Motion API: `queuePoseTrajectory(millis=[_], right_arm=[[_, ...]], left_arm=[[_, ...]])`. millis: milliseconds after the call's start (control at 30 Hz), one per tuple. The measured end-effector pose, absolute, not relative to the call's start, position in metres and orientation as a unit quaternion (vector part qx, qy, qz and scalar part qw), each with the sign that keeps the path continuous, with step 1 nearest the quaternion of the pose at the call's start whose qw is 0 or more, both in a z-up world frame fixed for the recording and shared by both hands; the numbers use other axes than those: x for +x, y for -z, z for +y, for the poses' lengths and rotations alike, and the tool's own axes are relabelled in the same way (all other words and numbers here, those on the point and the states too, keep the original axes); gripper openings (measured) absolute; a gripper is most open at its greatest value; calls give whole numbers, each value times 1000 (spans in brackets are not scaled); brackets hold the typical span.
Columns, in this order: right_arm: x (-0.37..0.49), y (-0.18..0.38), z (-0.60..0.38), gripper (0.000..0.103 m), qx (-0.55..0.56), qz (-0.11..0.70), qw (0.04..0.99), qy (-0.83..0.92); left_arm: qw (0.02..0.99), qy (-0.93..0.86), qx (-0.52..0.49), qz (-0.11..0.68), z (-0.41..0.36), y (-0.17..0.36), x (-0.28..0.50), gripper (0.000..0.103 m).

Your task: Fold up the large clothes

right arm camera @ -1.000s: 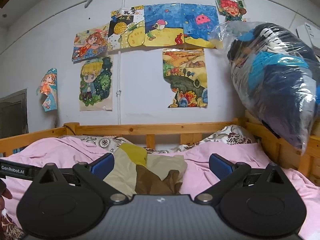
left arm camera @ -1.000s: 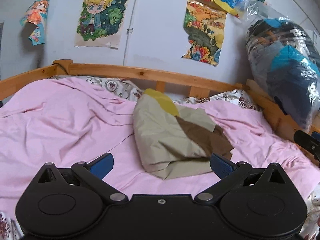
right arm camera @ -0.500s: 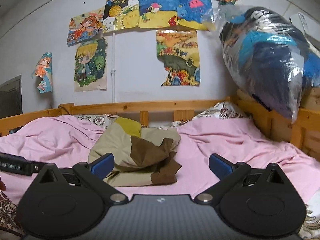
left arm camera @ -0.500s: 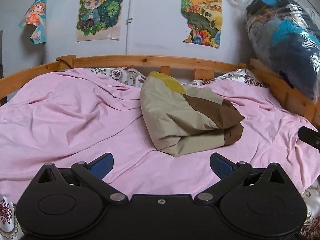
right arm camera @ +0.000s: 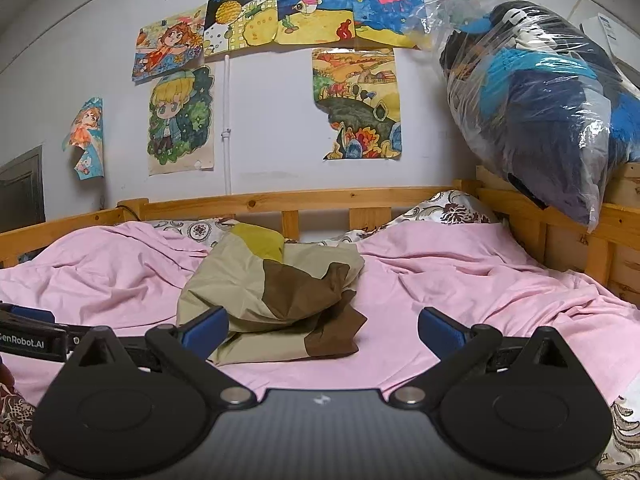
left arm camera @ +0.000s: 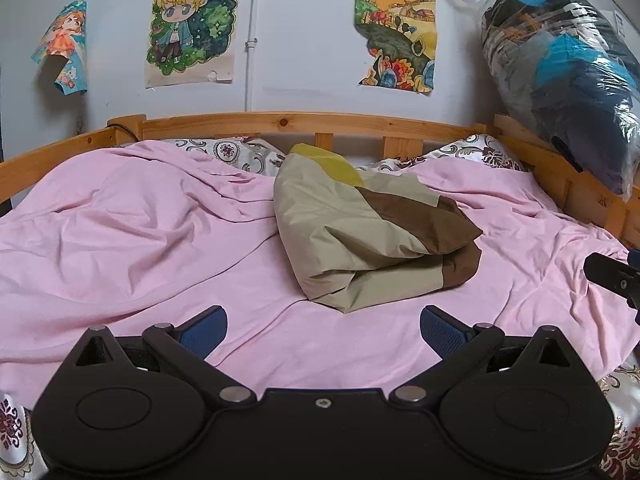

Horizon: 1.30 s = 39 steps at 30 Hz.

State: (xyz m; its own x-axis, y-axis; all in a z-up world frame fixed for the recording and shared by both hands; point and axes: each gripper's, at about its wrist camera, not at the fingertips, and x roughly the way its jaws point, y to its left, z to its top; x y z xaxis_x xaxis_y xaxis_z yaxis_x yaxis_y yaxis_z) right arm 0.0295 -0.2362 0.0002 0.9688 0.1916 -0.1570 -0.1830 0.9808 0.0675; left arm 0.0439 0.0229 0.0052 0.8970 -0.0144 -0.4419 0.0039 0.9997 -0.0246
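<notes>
A folded garment (left arm camera: pixel 360 236) in beige, brown and yellow patches lies in a bundle on the pink sheet (left arm camera: pixel 120 240) in the middle of the bed. It also shows in the right wrist view (right arm camera: pixel 276 304). My left gripper (left arm camera: pixel 323 330) is open and empty, a short way in front of the bundle. My right gripper (right arm camera: pixel 322 330) is open and empty, level with the bundle's near edge; its left finger (right arm camera: pixel 204 328) overlaps the bundle's near left corner in the picture. The left gripper's side (right arm camera: pixel 28 336) shows at the far left of the right wrist view.
A wooden bed rail (left arm camera: pixel 280 122) runs along the back and right side. A clear plastic bag of dark and blue clothes (right arm camera: pixel 540 100) rests on the right rail. Patterned bedding (right arm camera: pixel 452 210) shows at the head. Drawings hang on the wall (right arm camera: pixel 356 104).
Both grippers have drawn back and tipped down a little. The bundle now sits further from the left gripper and lower in the right wrist view. Both grippers stay open.
</notes>
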Motion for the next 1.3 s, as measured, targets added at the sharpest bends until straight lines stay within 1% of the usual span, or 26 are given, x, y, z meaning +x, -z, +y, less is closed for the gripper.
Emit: queuePoseTrajectory(millis=[1300], right_arm=[[29, -1, -238, 103, 27, 81, 992, -94]], left_arm=[[974, 4, -9, 227, 20, -7, 41, 102]])
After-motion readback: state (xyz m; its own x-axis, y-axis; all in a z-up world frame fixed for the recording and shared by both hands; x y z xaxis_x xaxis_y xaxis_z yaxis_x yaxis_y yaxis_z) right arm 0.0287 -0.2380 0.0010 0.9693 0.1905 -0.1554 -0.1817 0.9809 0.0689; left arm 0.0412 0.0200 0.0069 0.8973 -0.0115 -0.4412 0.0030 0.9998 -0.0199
